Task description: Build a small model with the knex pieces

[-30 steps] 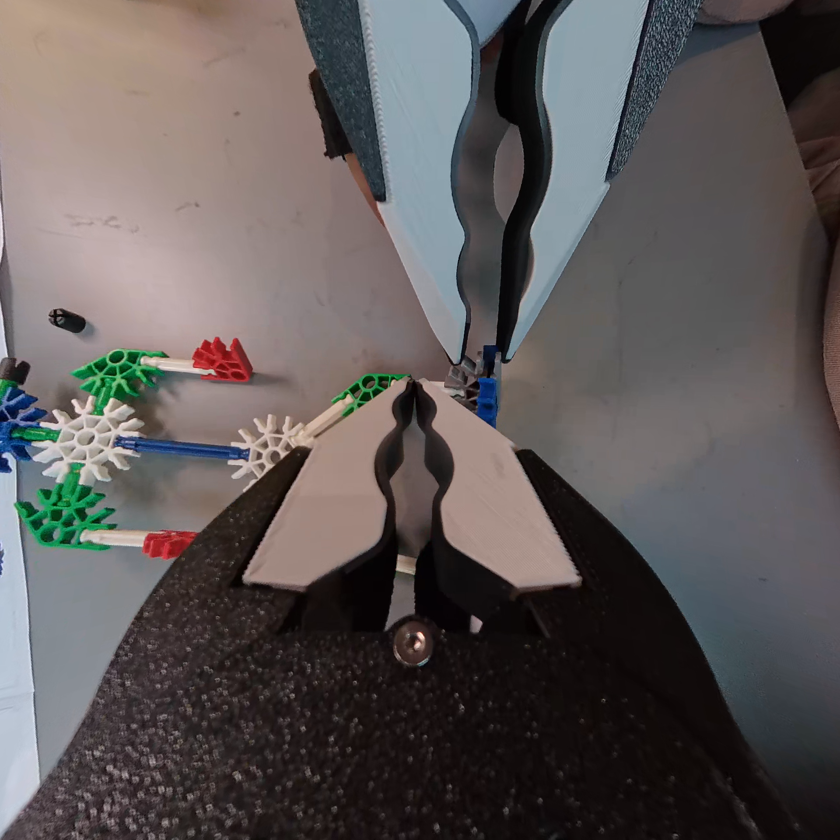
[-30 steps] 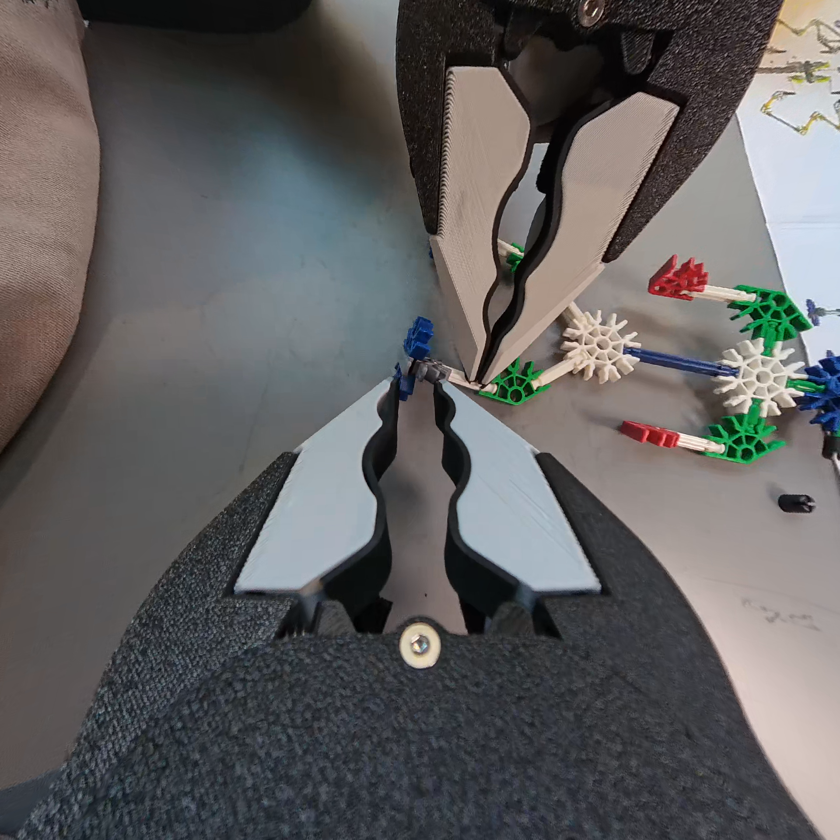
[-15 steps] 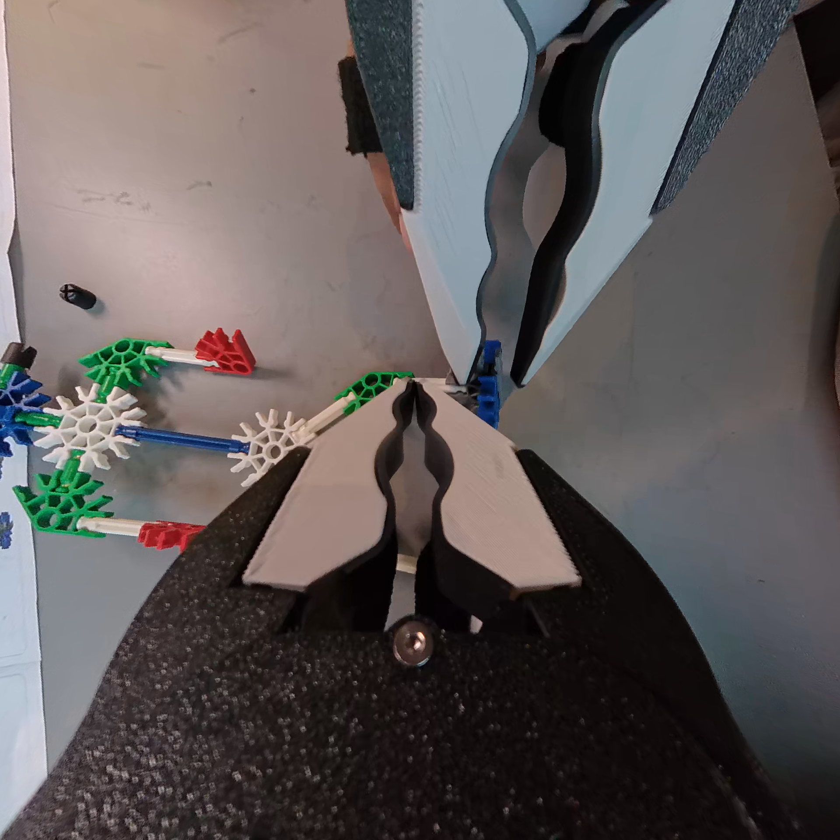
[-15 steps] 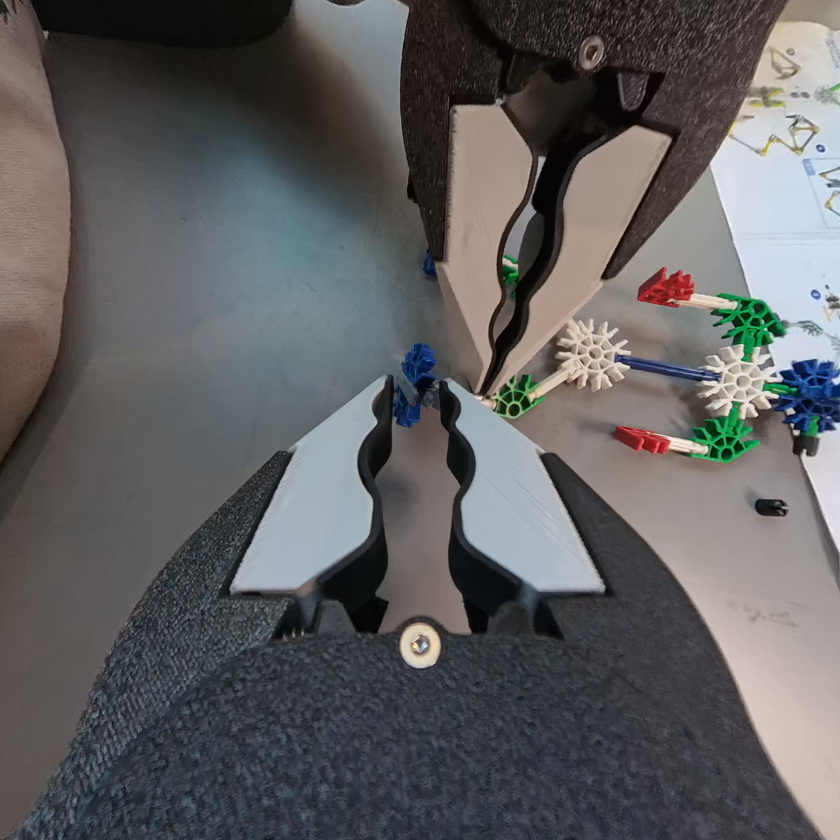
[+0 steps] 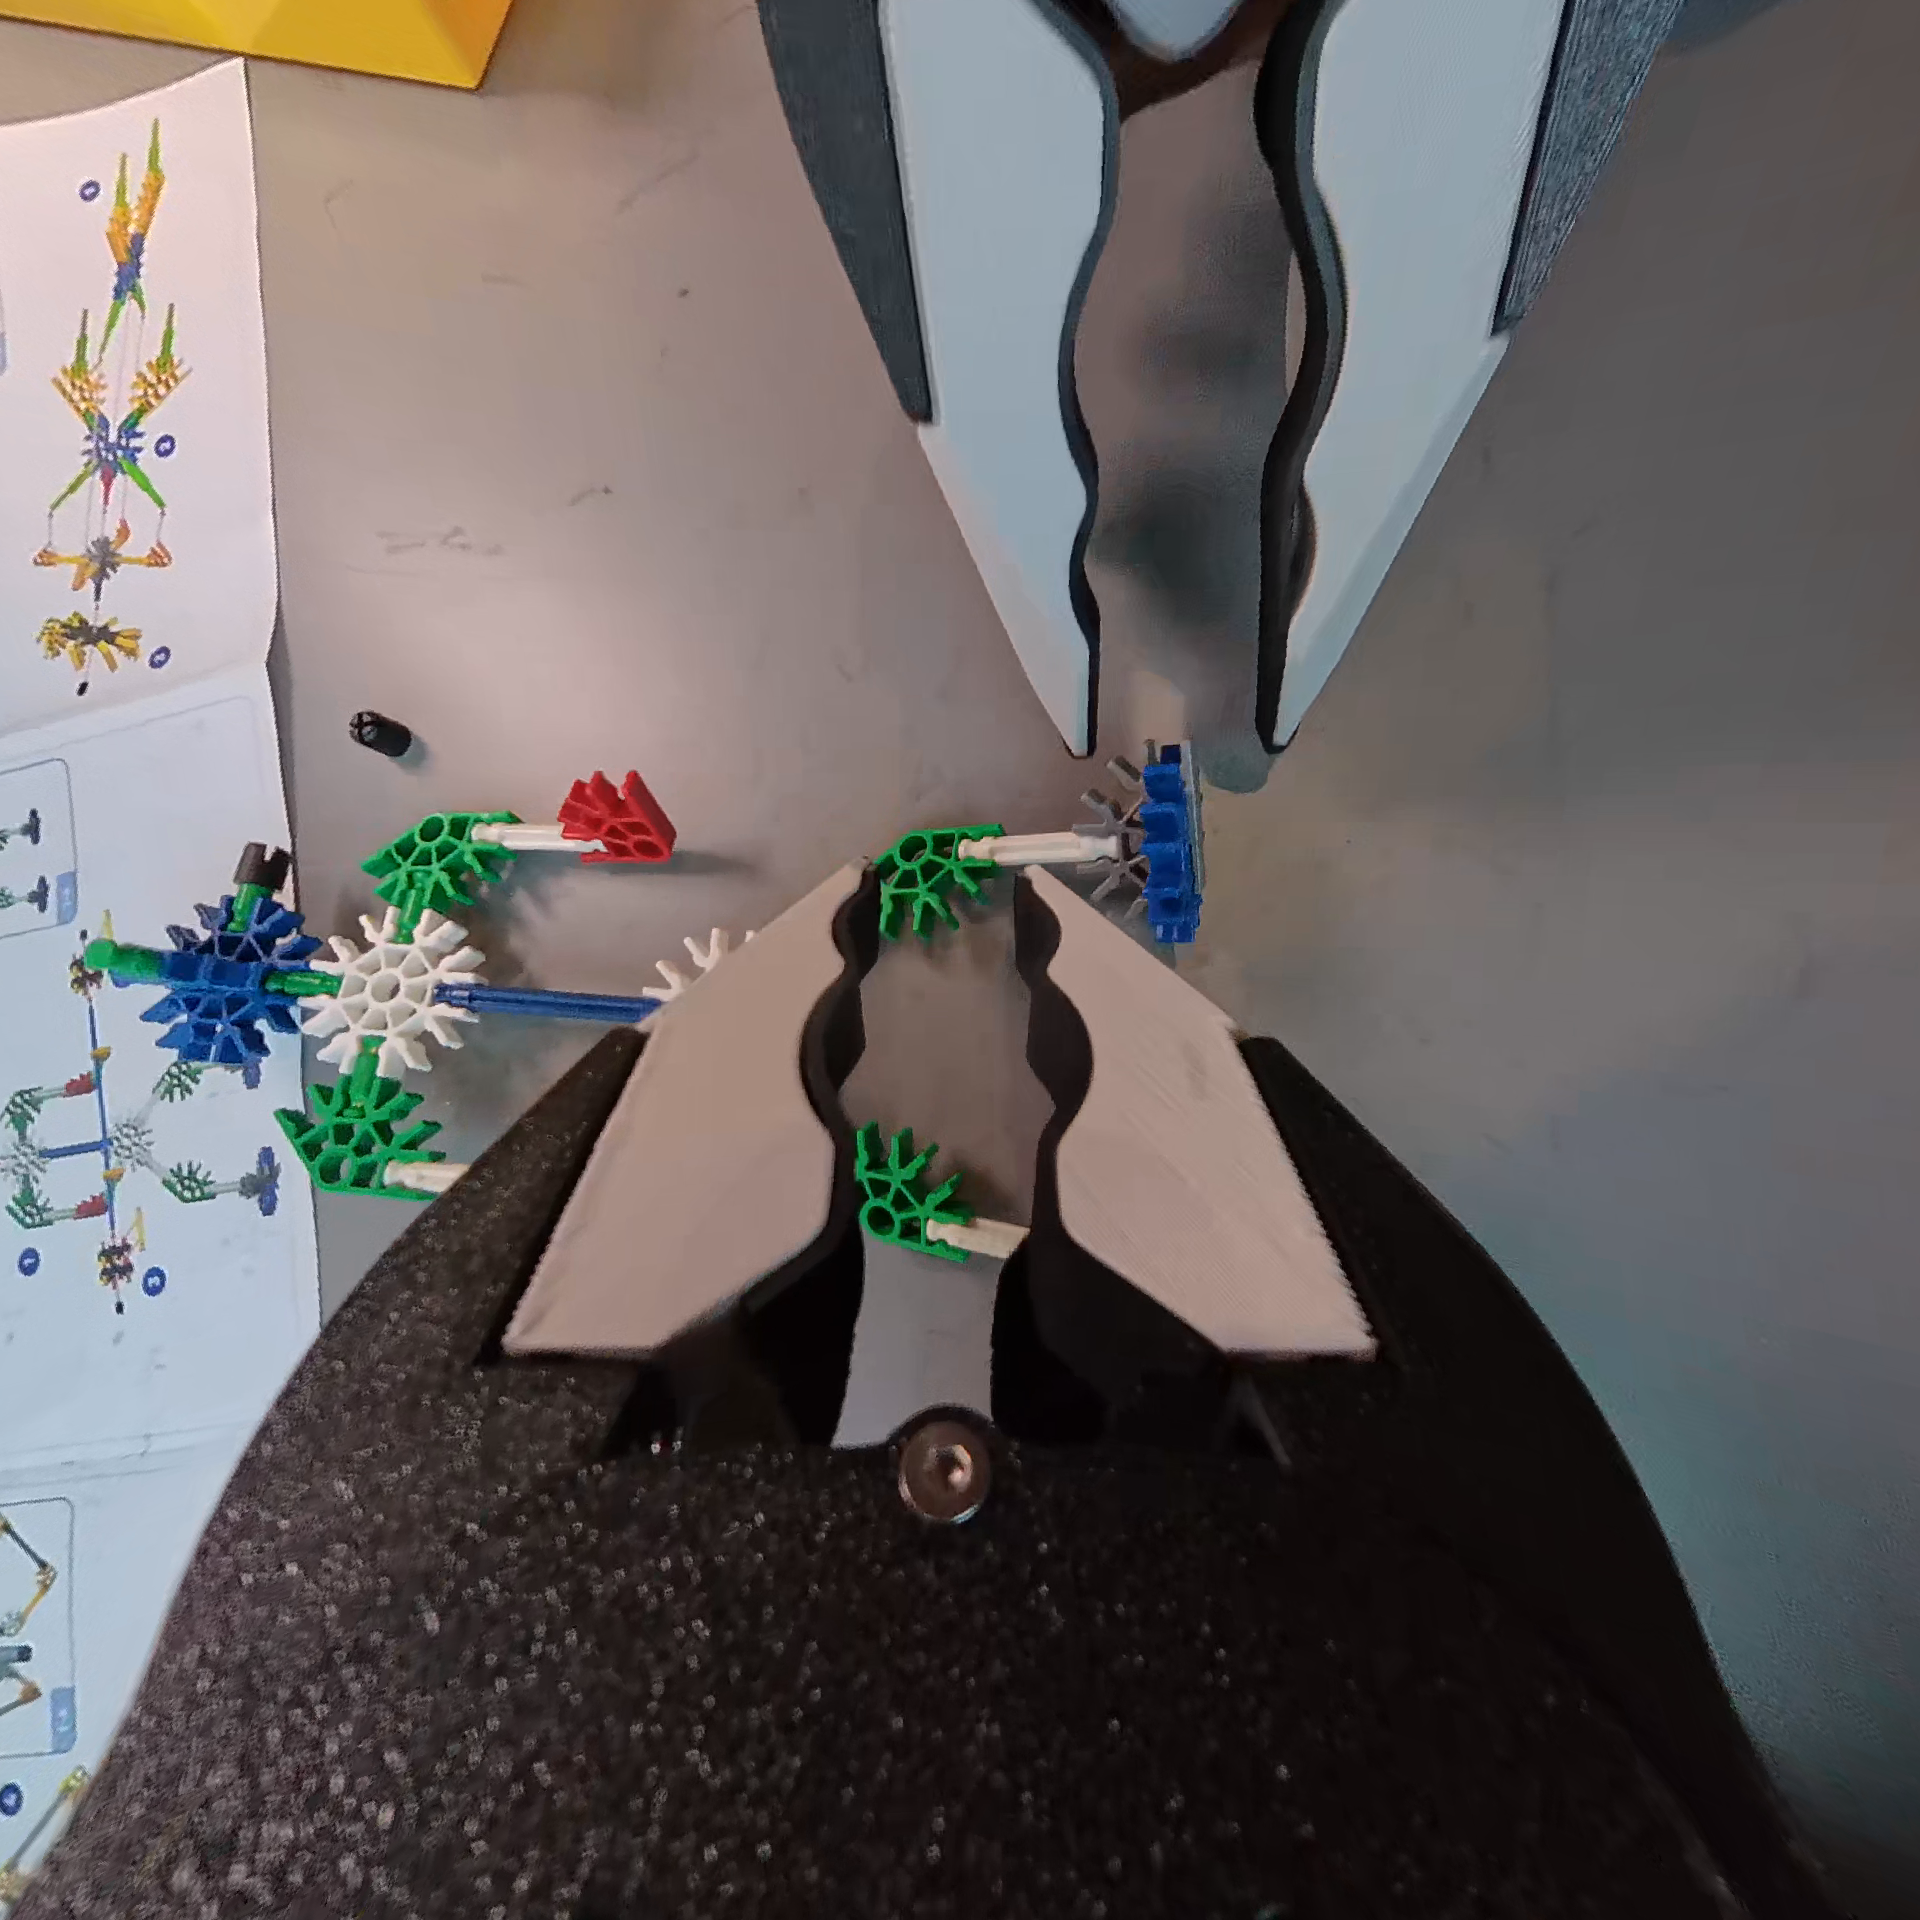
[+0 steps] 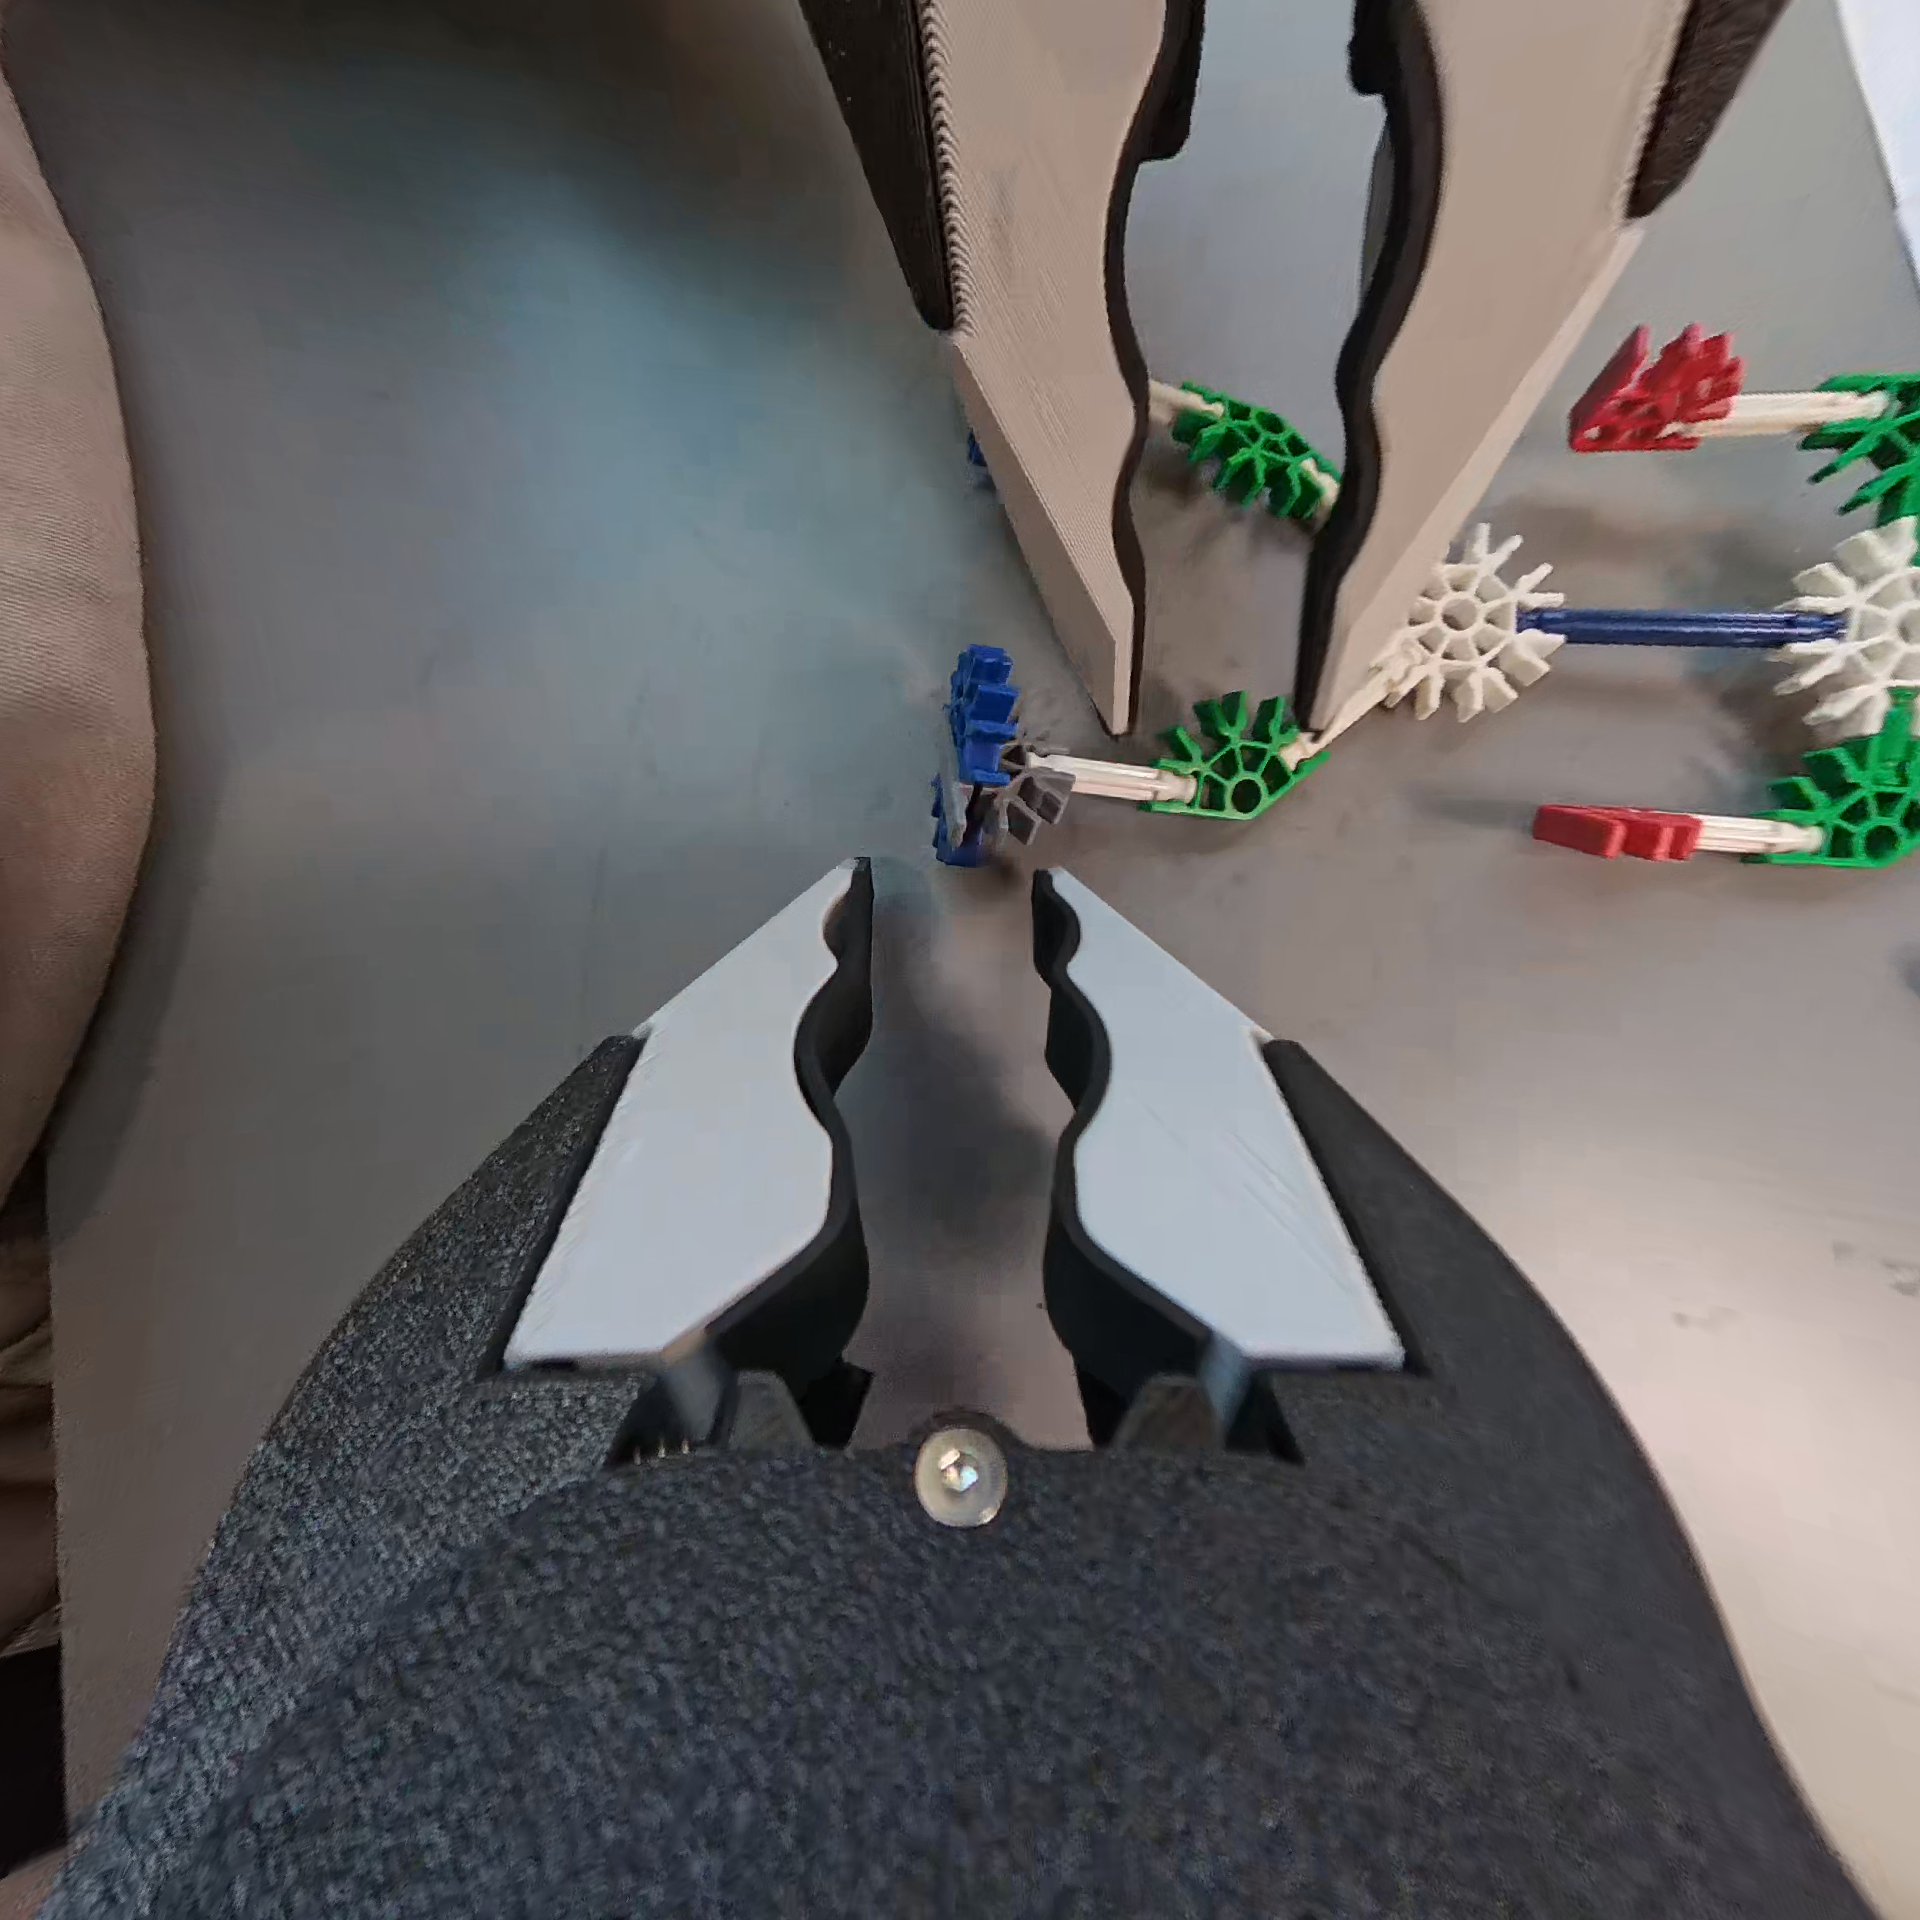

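A toy model of rods and connectors lies flat on the grey table (image 5: 1558, 1039). At its near end a blue connector (image 5: 1169, 842) with a grey connector sits on a short white rod joined to a green connector (image 5: 930, 878). My left gripper (image 5: 945, 883) is open and holds nothing. Its fingertips straddle that green connector, and a second green connector (image 5: 904, 1190) shows between its fingers. My right gripper (image 6: 948, 873) is open and empty, its tips just short of the blue connector (image 6: 977, 748). It comes in from the top of the left wrist view (image 5: 1179, 743).
The rest of the model stretches away: a white snowflake connector (image 5: 390, 987), a blue rod (image 5: 551, 1003) and red end pieces (image 5: 618, 821). An instruction sheet (image 5: 135, 727) lies beside it, with a small black piece (image 5: 379, 732) and a yellow object (image 5: 312, 31). Beige fabric (image 6: 52, 727) borders the table.
Both grippers have opened. The left let go of the white rod by the green connector, the right let go of the blue connector, and both have drawn back a little.
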